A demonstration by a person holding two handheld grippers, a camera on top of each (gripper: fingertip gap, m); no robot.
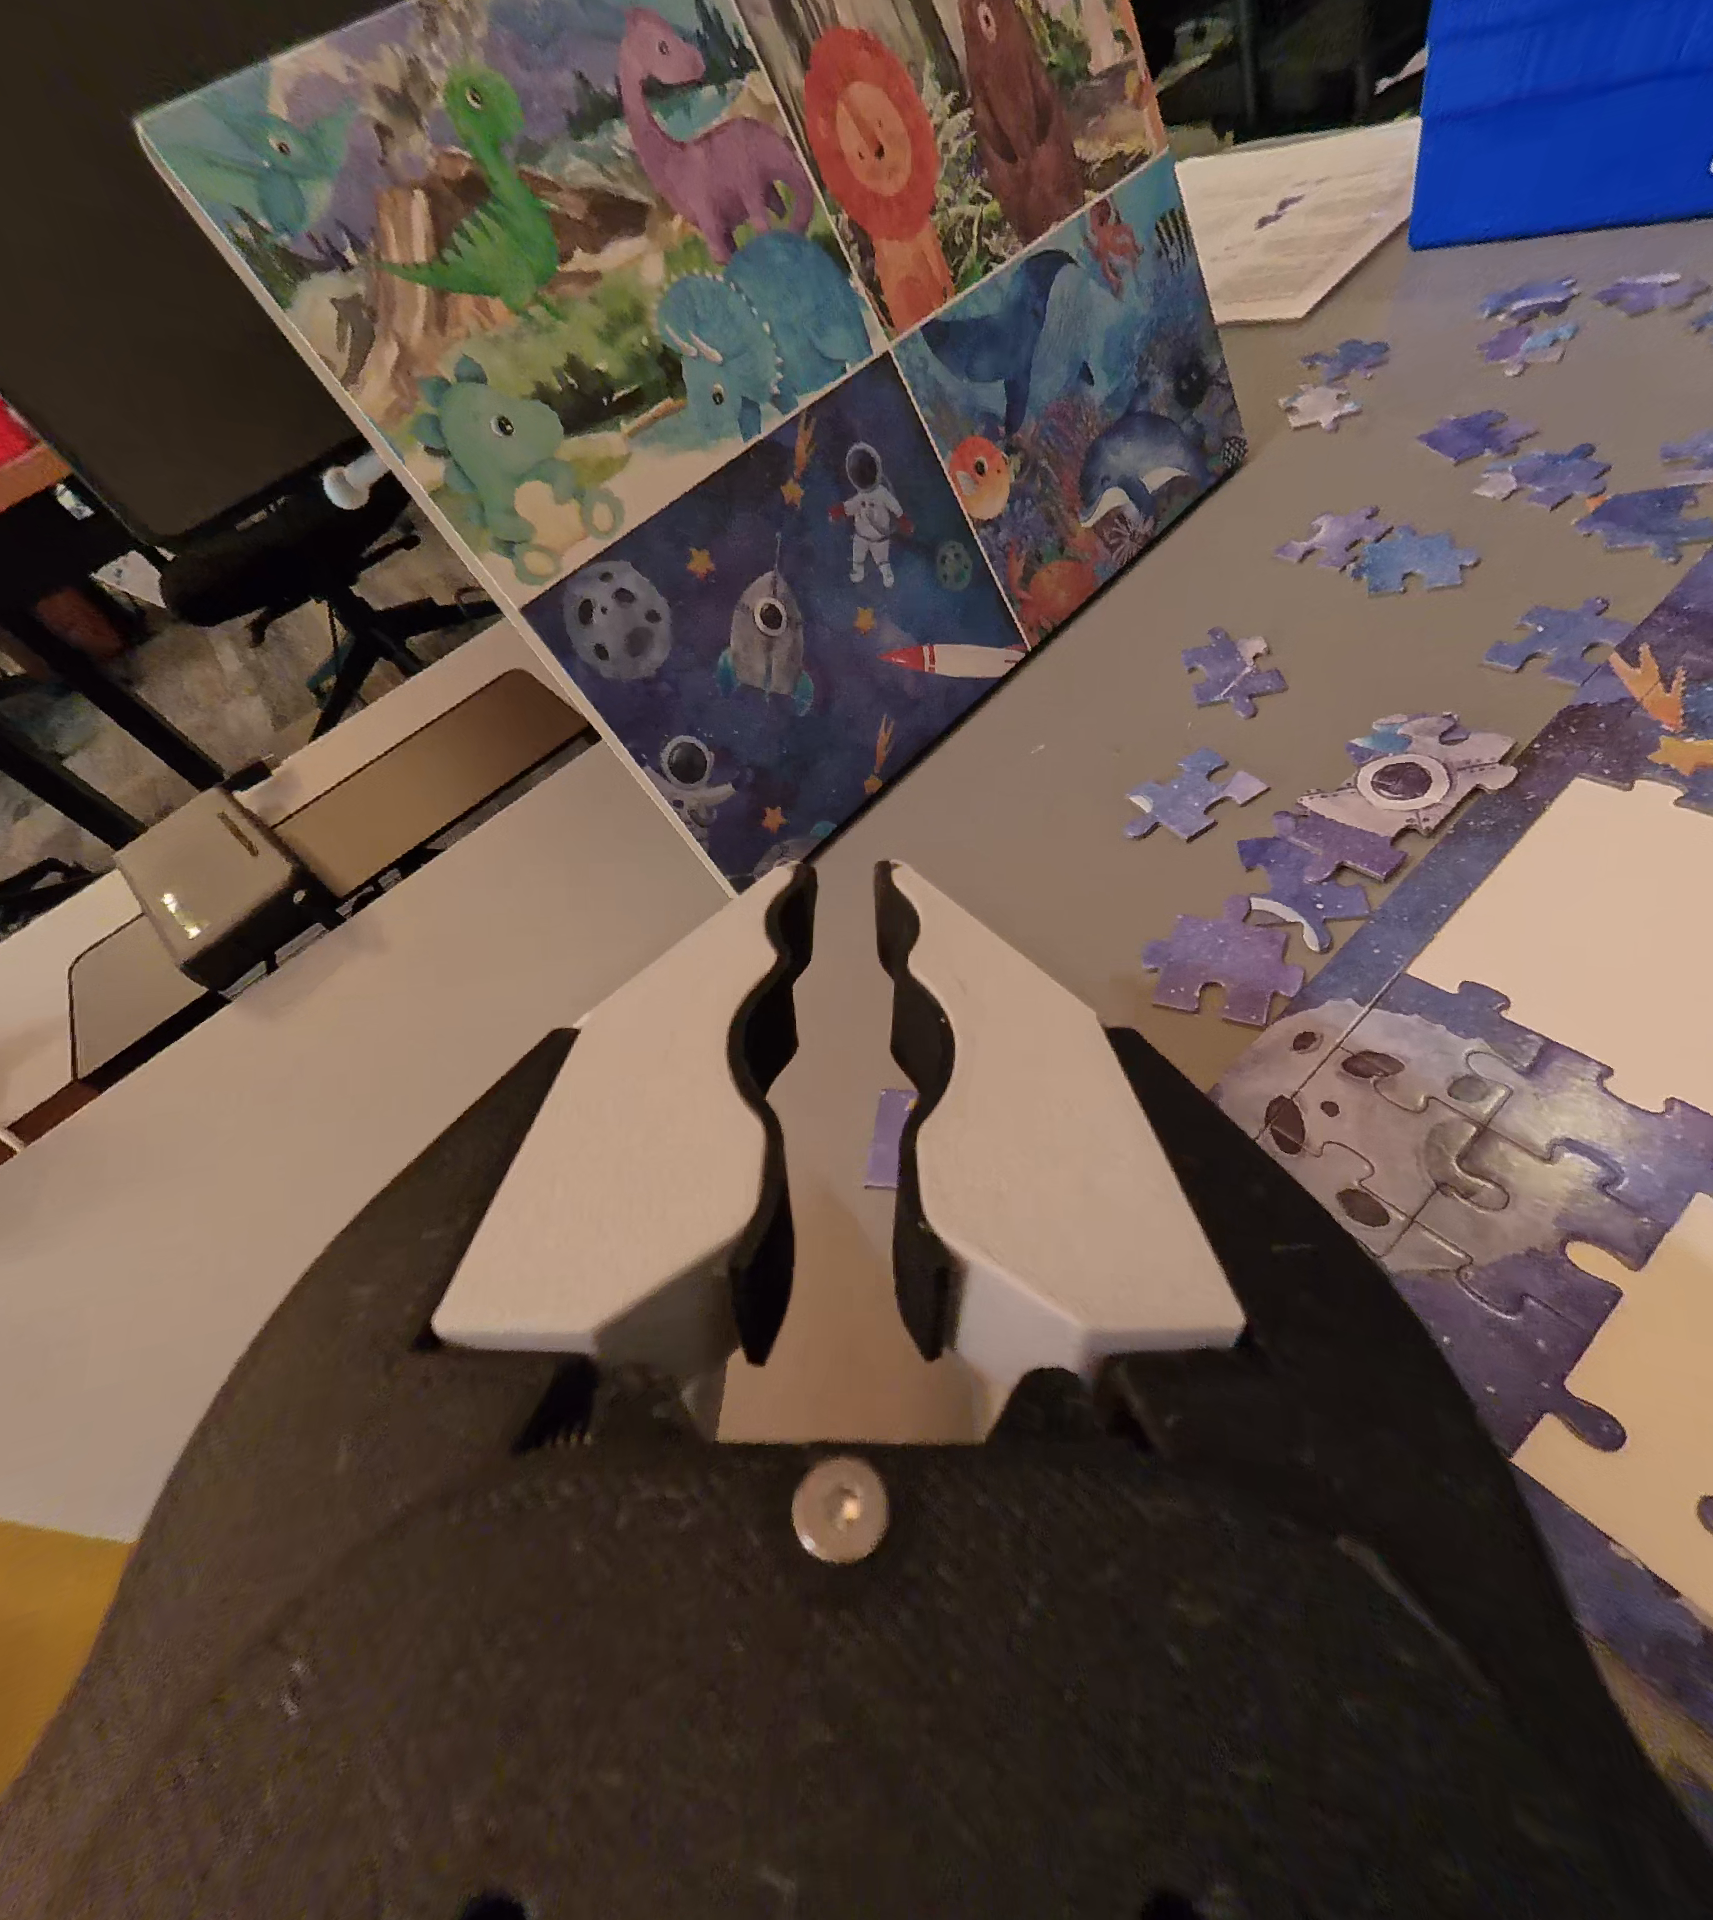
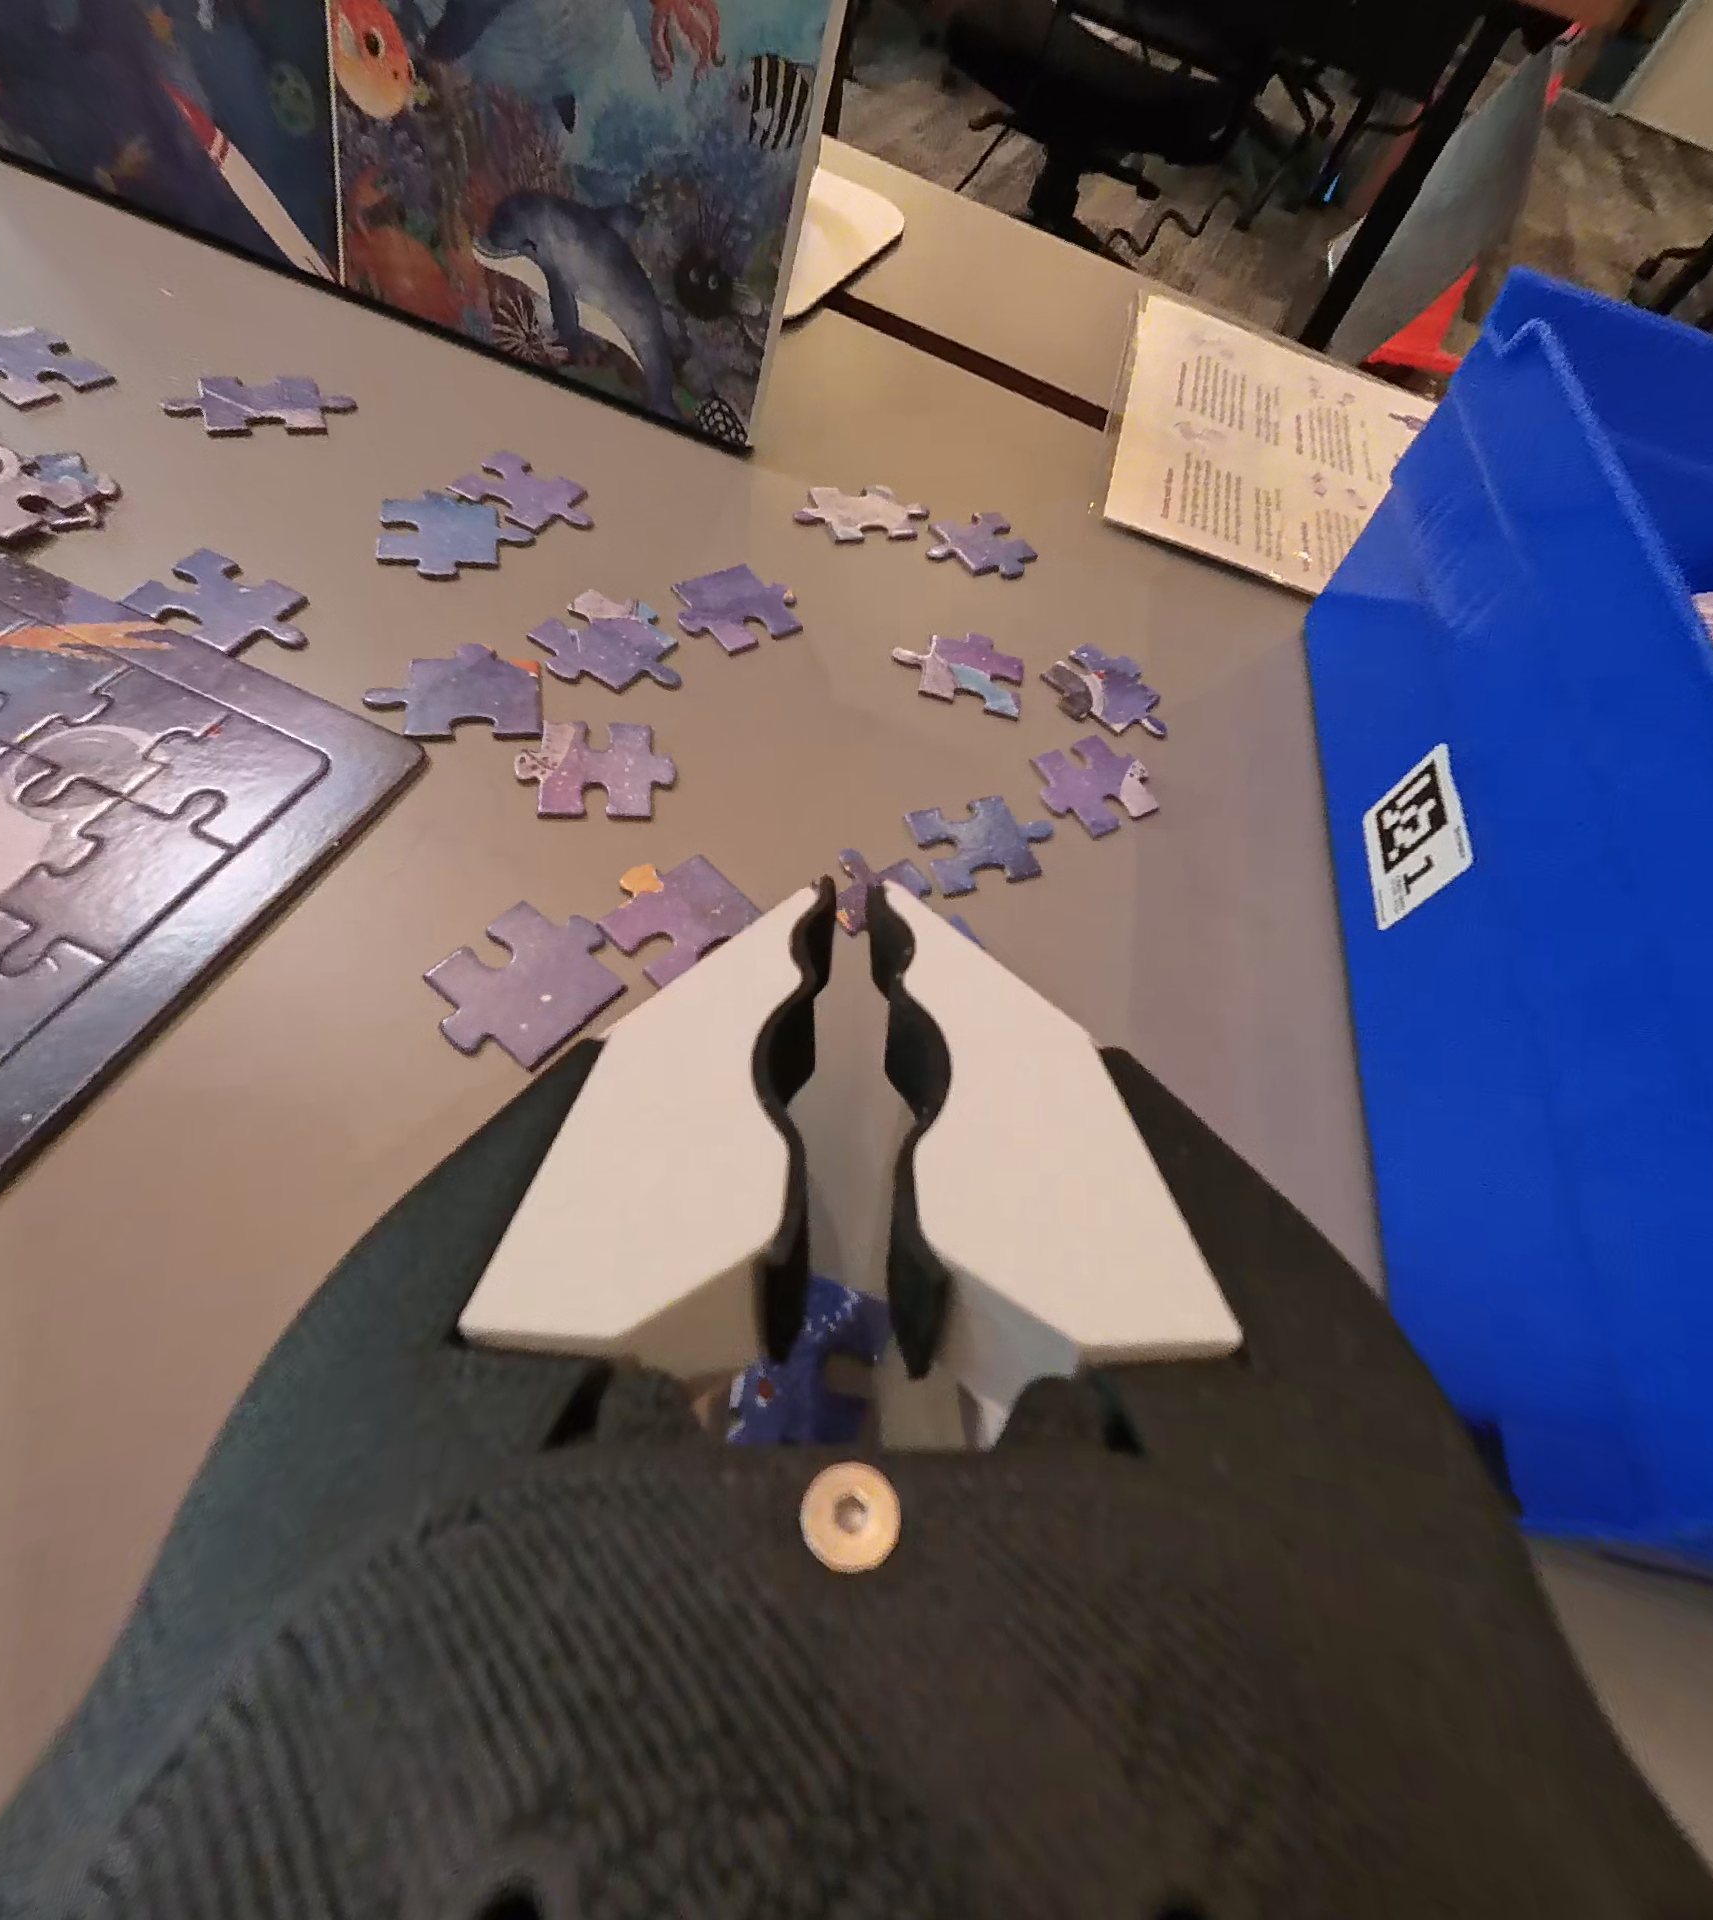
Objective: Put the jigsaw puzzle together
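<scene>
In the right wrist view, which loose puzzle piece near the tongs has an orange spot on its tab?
The purple piece just left of the right tongs. Its upper tab is orange, while its left neighbour is plain purple.

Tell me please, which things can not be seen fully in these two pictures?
- Left wrist view: a purple piece, mostly hidden by the left gripper's fingers.
- Right wrist view: a blue piece, mostly hidden under the right gripper's fingers.
- Right wrist view: the blue bin contents, cut off by the picture edge.

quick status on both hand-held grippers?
Left hand-held gripper: open by a narrow gap, nothing held.
Right hand-held gripper: nearly closed above loose puzzle pieces; a grasp cannot be told.
</scene>
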